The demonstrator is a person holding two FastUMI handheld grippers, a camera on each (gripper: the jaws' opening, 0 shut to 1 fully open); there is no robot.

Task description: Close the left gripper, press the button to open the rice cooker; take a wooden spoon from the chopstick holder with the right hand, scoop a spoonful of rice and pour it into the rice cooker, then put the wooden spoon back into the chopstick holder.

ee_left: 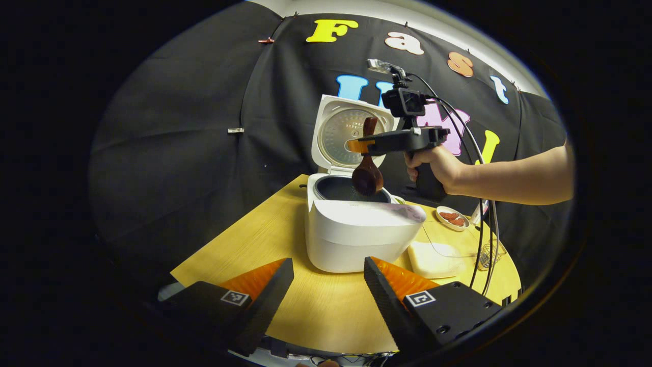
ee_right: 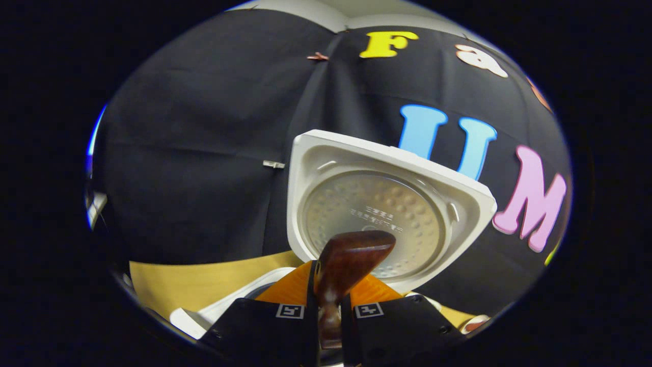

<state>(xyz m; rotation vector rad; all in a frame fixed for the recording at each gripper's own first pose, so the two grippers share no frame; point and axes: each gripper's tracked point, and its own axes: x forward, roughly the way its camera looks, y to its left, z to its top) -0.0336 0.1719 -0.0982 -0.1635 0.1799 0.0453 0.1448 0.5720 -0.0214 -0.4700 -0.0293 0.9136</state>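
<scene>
Right hand-held gripper (ee_left: 356,145) clamped on wooden spoon (ee_left: 368,176), bowl hanging over open rice cooker (ee_left: 351,229) to pour; left hand-held gripper (ee_left: 328,285) apart

In the left gripper view the rice cooker (ee_left: 351,229) stands on the worktop (ee_left: 285,239), its lid (ee_left: 349,133) raised upright behind the pot opening. The right tongs (ee_left: 356,146) hang above that opening, clamped on the wooden spoon (ee_left: 368,173), whose bowl points down over the pot. To the cooker's right lie a flat block (ee_left: 433,259), touching or just beside its base, and farther back a small dish (ee_left: 452,218). The left tongs (ee_left: 328,288) sit in front of the cooker, fingers apart.
</scene>
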